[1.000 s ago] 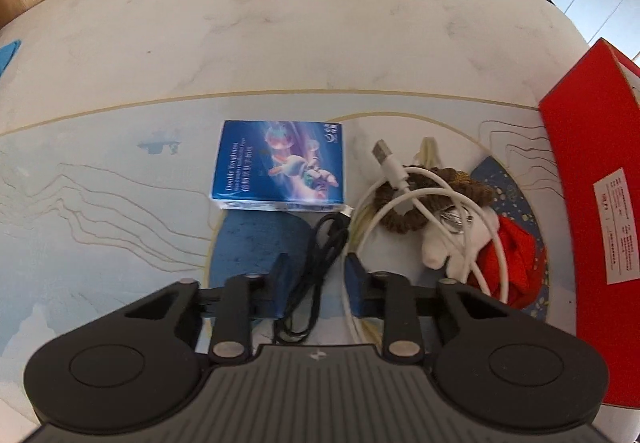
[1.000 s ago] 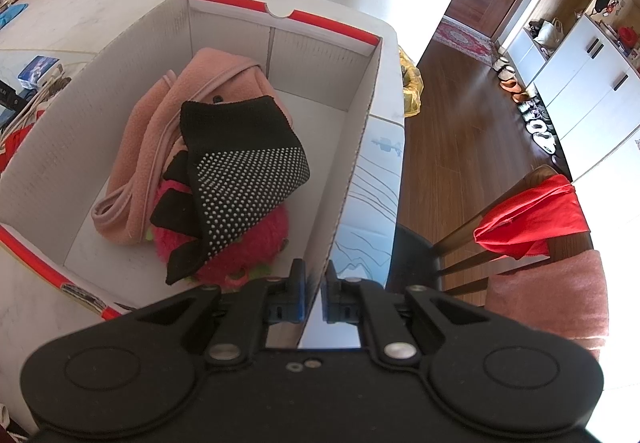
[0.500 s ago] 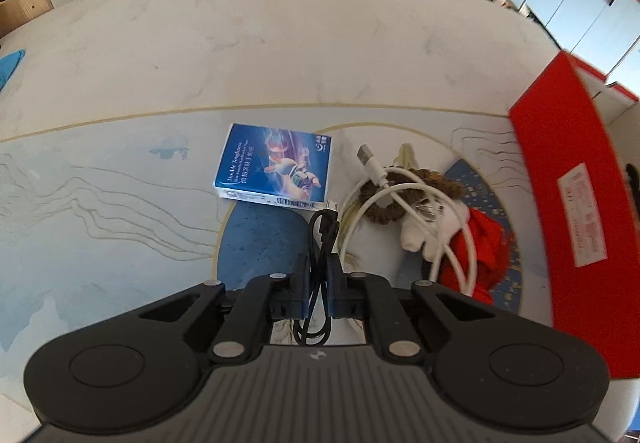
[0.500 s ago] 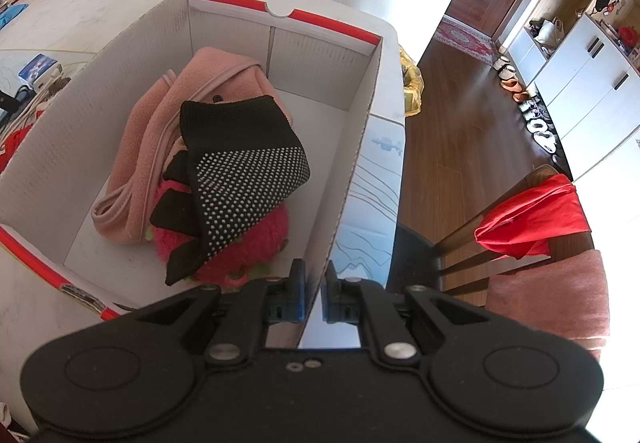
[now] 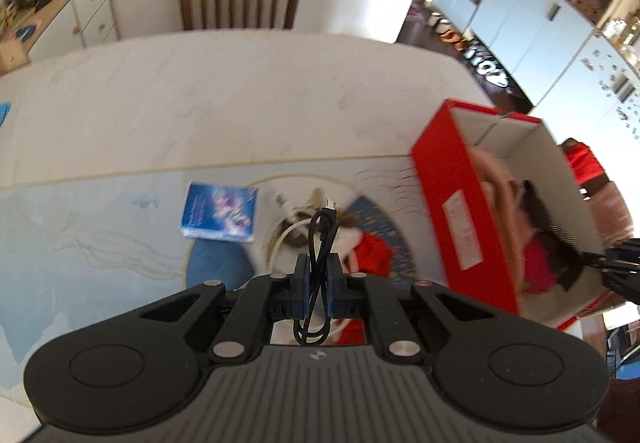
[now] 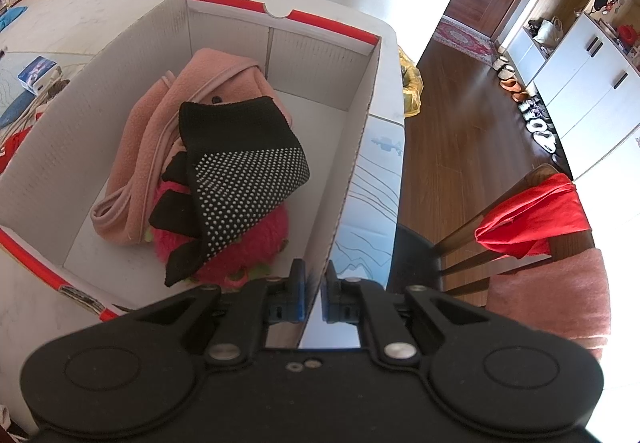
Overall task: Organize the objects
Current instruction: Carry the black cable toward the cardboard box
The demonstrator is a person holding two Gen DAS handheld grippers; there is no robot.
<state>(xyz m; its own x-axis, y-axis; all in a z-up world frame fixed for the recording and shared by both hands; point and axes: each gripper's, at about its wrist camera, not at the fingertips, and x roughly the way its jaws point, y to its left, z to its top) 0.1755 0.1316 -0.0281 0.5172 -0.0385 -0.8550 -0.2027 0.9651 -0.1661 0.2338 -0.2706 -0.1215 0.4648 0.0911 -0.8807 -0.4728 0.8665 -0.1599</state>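
I can't read a word anywhere. The white label [image 5: 460, 231] on the red box [image 5: 448, 171] is smeared by blur, and the print on the blue packet [image 5: 219, 218] is too small.

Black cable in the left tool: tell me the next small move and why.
Probably carry the black cable rightward over the open red box. The left tool has it pinched and lifted off the mat, and the right tool grips the box's near wall, seemingly steadying it for the drop.
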